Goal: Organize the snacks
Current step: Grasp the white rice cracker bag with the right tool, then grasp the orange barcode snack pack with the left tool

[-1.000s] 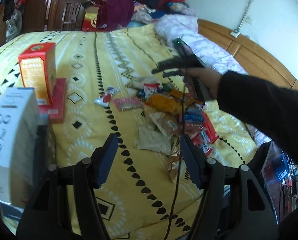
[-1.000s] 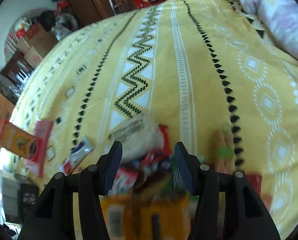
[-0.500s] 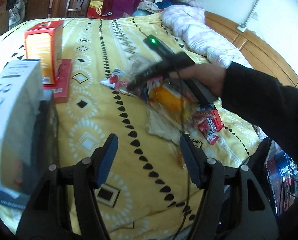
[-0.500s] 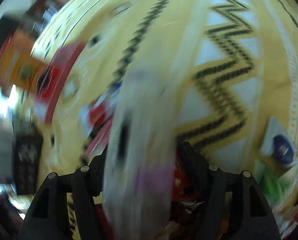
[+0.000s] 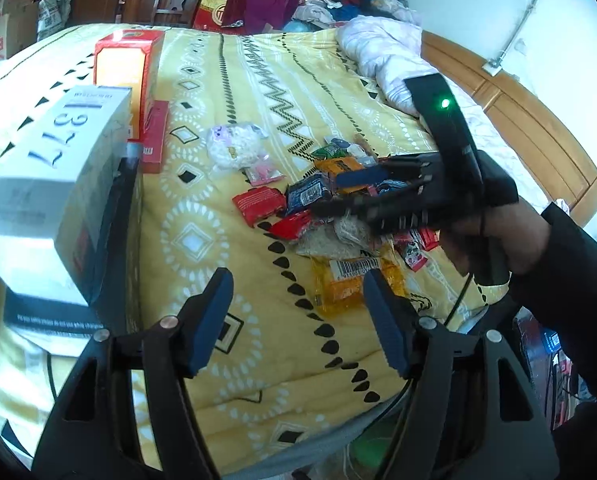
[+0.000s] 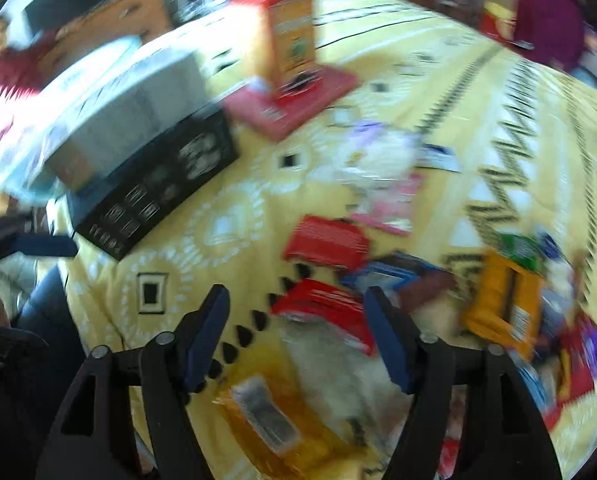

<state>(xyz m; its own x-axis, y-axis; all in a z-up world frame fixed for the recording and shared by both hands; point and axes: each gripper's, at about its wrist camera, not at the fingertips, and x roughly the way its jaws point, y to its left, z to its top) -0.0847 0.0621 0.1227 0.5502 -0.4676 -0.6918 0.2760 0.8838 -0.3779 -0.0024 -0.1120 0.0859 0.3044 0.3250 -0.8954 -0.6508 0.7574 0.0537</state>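
A pile of small snack packets [image 5: 338, 208] lies on the yellow patterned bedspread [image 5: 202, 240]. A white puffy snack bag [image 5: 236, 146] lies apart to the pile's left, beside a pink packet [image 5: 264, 174]; it also shows in the right wrist view [image 6: 378, 156]. My left gripper [image 5: 300, 324] is open and empty above the near bed edge. My right gripper [image 6: 298, 340] is open and empty over red packets [image 6: 322, 304] at the pile's left side; in the left wrist view it hovers over the pile [image 5: 346, 196]. The right wrist view is blurred.
Stacked white box [image 5: 54, 184] and black box [image 6: 154, 196] stand at the left bed edge. An upright orange-red box [image 5: 126, 68] stands on a flat red box [image 5: 154, 136] beyond them. A pale duvet [image 5: 390, 60] and wooden headboard [image 5: 538, 132] are on the right.
My right gripper carried the white puffy bag left out of the pile, let it go near the red boxes, and swung back over the pile. My left gripper shifted slightly.
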